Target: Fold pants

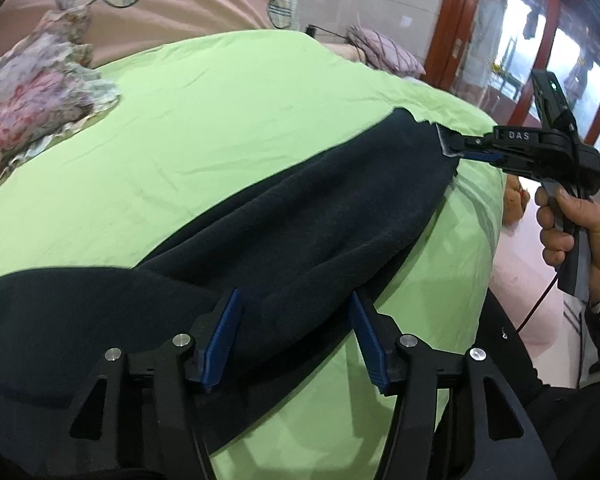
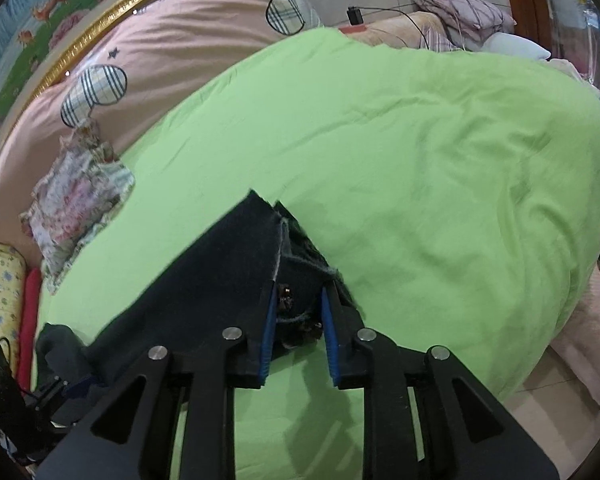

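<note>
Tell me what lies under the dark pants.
The dark pants rest on the green sheet, which shows all around them. Whatever lies beneath that sheet is covered.

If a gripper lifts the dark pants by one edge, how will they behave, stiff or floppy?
Probably floppy: the pants lie in soft folds on the green sheet and sag toward the right gripper. Likely not slippery, since the cloth looks fuzzy. The frayed edge may bunch when pinched.

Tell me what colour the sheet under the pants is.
Light green sheet, plain; clearest in the right wrist view.
</note>
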Action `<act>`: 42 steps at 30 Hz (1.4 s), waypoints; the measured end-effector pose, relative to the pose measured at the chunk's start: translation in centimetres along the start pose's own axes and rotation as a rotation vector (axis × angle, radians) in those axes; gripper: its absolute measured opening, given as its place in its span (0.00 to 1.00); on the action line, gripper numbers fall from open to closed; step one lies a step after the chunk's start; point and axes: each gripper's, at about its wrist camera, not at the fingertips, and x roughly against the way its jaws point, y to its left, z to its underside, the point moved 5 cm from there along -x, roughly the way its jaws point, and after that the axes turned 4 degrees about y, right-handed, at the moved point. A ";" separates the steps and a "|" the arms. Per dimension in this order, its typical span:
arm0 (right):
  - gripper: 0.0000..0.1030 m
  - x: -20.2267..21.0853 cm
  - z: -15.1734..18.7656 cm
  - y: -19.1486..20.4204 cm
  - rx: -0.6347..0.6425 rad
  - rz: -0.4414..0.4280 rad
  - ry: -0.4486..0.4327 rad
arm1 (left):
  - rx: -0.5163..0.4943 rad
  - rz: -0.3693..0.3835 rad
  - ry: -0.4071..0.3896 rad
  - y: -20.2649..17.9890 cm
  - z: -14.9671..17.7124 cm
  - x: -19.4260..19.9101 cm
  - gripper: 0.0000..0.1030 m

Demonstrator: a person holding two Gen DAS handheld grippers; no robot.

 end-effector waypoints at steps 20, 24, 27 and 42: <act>0.24 0.0 1.4 7.9 0.152 -0.121 0.012 | 0.275 -0.119 -0.121 10.1 2.9 7.7 0.64; 0.24 -1.7 3.1 11.8 0.236 -0.223 0.107 | 0.342 -0.155 -0.142 13.1 4.0 9.5 0.65; 0.24 -2.8 4.2 14.8 0.313 -0.287 0.173 | 0.399 -0.169 -0.160 15.2 4.7 10.8 0.65; 0.42 -8.0 7.6 24.8 0.454 -0.460 0.385 | 0.535 -0.281 -0.175 24.8 6.7 15.6 0.70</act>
